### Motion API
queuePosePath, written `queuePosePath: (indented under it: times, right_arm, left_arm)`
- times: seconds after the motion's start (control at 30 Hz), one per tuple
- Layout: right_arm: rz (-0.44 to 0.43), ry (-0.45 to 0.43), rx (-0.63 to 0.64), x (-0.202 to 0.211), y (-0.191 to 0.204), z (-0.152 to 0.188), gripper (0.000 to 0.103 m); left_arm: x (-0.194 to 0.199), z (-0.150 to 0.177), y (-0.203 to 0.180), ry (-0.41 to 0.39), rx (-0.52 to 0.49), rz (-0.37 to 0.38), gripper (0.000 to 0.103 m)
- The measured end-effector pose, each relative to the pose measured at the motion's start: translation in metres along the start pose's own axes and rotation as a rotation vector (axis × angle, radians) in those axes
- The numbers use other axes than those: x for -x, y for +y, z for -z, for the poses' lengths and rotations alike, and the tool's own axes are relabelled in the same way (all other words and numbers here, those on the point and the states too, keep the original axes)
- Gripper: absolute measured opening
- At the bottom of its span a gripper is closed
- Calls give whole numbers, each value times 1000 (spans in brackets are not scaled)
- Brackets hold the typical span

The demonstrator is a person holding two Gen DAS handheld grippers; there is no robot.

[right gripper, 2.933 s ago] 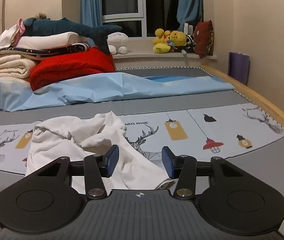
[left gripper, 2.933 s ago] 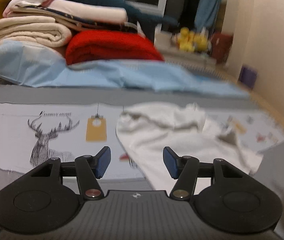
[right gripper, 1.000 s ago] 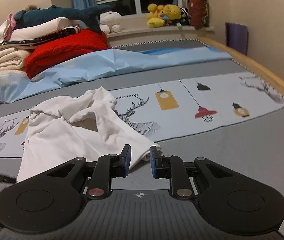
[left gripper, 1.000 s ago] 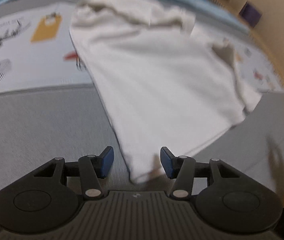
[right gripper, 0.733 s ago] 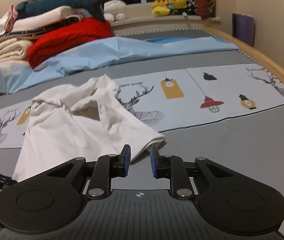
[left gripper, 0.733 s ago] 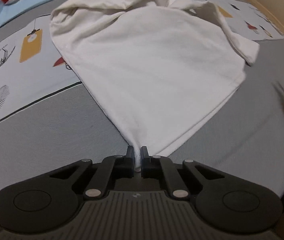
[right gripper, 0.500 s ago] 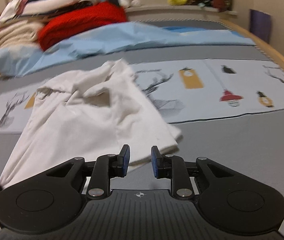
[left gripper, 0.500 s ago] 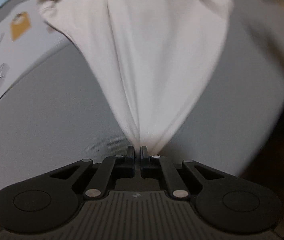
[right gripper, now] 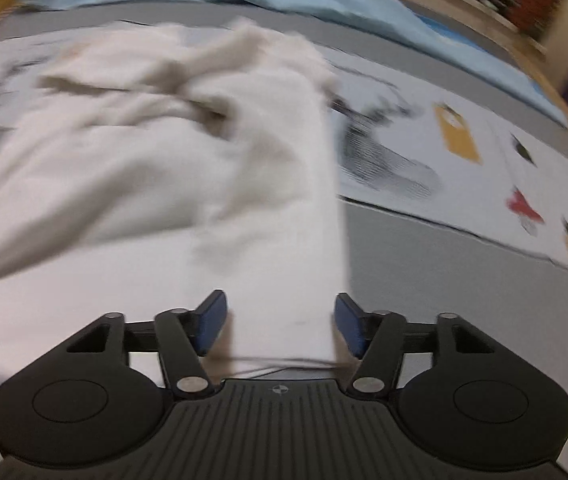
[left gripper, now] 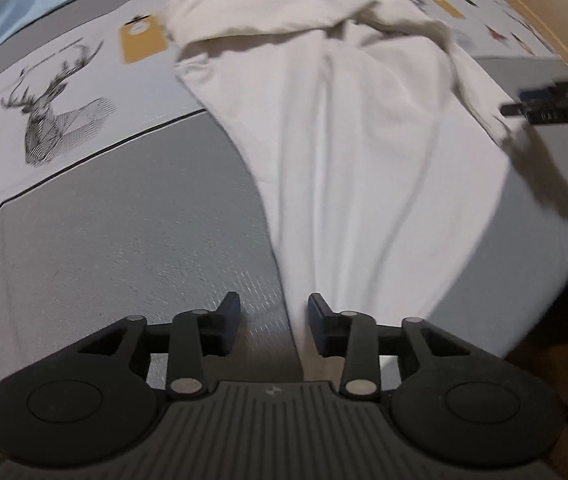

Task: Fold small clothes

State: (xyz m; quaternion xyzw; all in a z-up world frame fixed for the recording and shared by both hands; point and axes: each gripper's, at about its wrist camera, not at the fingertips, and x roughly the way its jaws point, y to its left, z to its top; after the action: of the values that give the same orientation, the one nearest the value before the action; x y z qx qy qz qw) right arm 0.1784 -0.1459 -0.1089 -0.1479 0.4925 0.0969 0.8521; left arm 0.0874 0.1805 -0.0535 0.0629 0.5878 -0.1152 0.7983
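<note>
The left gripper was opening, pads apart, with the near corner of the white garment between them but unpinched. The right gripper was opening too, its pads clear of the hem lying between them. The garment lay spread on the grey bedspread, its far end bunched over the deer print.

2 wrist views look down, sharing shirt.
</note>
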Motion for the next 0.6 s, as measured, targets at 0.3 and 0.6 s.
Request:
queuePosePath:
  times: [0.3,0.6]
  right_arm:
    - [-23,24,-70,-13,-23,5,4]
    - [-14,-136,-298,48,-136,22,2]
  left_arm:
    - [-22,-20,-18,41,-1,-14,45]
    - [-71,-25,-43,125,-90,-94,45]
